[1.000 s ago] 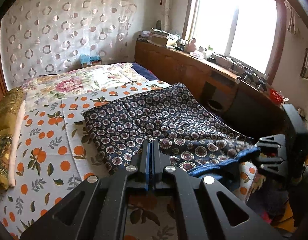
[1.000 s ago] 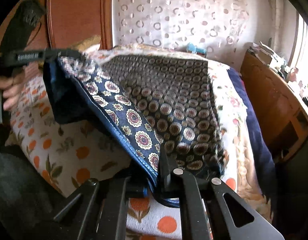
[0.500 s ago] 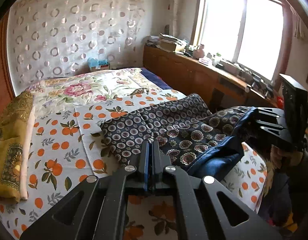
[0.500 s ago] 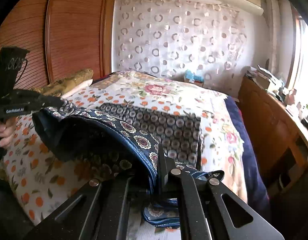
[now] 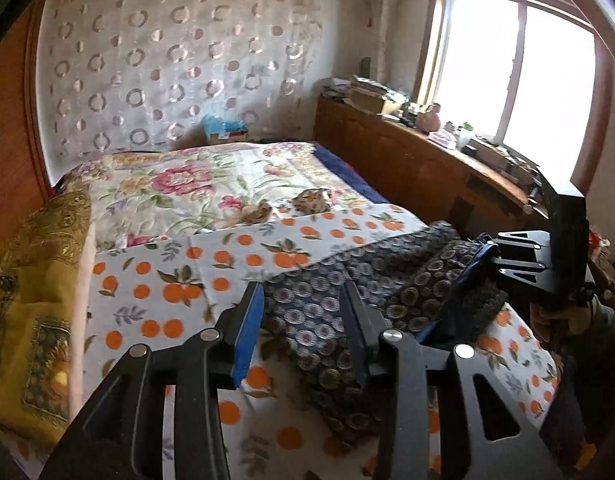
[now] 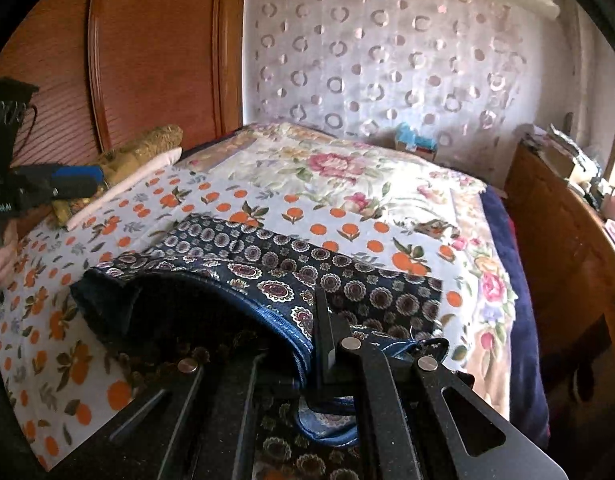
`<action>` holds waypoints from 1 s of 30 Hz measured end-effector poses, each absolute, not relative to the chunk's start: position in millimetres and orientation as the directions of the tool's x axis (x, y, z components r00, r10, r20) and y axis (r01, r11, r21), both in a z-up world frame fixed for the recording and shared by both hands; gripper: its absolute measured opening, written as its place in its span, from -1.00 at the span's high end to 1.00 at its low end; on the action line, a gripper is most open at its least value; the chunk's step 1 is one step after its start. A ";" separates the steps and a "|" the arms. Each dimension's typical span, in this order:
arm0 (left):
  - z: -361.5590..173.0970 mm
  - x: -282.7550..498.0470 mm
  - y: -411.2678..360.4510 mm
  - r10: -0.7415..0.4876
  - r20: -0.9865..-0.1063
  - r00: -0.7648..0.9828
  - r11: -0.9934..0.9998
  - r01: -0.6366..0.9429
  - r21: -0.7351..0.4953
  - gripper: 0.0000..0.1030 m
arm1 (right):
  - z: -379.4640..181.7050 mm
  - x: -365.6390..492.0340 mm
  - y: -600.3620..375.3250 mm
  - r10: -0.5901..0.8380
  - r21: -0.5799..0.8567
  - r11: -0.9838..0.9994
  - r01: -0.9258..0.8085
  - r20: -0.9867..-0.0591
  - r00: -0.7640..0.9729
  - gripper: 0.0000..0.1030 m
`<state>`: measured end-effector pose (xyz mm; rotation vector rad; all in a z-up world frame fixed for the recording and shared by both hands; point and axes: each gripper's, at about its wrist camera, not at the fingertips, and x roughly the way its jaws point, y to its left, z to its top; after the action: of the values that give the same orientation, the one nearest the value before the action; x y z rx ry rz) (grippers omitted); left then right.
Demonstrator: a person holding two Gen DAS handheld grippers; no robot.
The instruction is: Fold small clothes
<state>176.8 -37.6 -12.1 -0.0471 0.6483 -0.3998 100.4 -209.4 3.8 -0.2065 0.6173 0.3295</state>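
A dark navy garment with a medallion print (image 5: 371, 292) lies folded over on the orange-print bedsheet (image 5: 155, 292). My left gripper (image 5: 303, 304) is open and empty just above the garment's left edge. My right gripper (image 6: 307, 344) is shut on the garment's blue-trimmed hem (image 6: 291, 340) and holds that edge slightly raised. The garment (image 6: 347, 276) spreads away from it in the right wrist view. The right gripper also shows at the far right of the left wrist view (image 5: 495, 256), the left gripper at the far left of the right wrist view (image 6: 67, 180).
A yellow-gold folded cloth (image 5: 31, 304) lies along the bed's left side. A floral quilt (image 5: 195, 184) covers the far half of the bed. A wooden cabinet (image 5: 411, 168) with clutter runs along the right under the window. A wooden headboard panel (image 6: 147, 52) stands at the left.
My left gripper has opened and let go of the garment. Both grippers carried the near hem across the bed, folding the garment over; the right gripper still holds its edge.
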 end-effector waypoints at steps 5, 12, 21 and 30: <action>-26.3 198.6 -26.2 -0.365 -0.625 0.690 0.929 0.314 -0.197 0.22 | 3.0 124.7 -213.9 0.254 -0.034 0.933 -0.359 -0.644 0.722 0.91; -50.2 219.7 -23.1 -0.387 -0.676 0.627 0.919 0.321 -0.229 -0.08 | 7.0 154.4 -215.8 0.208 -0.018 0.956 -0.294 -0.666 0.716 0.42; -52.6 227.7 -22.8 -0.393 -0.682 0.617 0.915 0.338 -0.221 -0.36 | 16.8 165.4 -231.8 0.087 -0.019 0.991 -0.130 -0.645 0.759 -0.04; -67.5 249.9 -37.1 -0.402 -0.717 0.570 0.904 0.371 -0.212 -0.36 | 1.1 137.0 -253.9 0.060 0.015 0.998 -0.068 -0.695 0.717 -0.25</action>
<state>249.9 -37.1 -67.5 -0.0389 0.8508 -0.4537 137.0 -253.9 1.1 -0.0117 0.7684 0.0707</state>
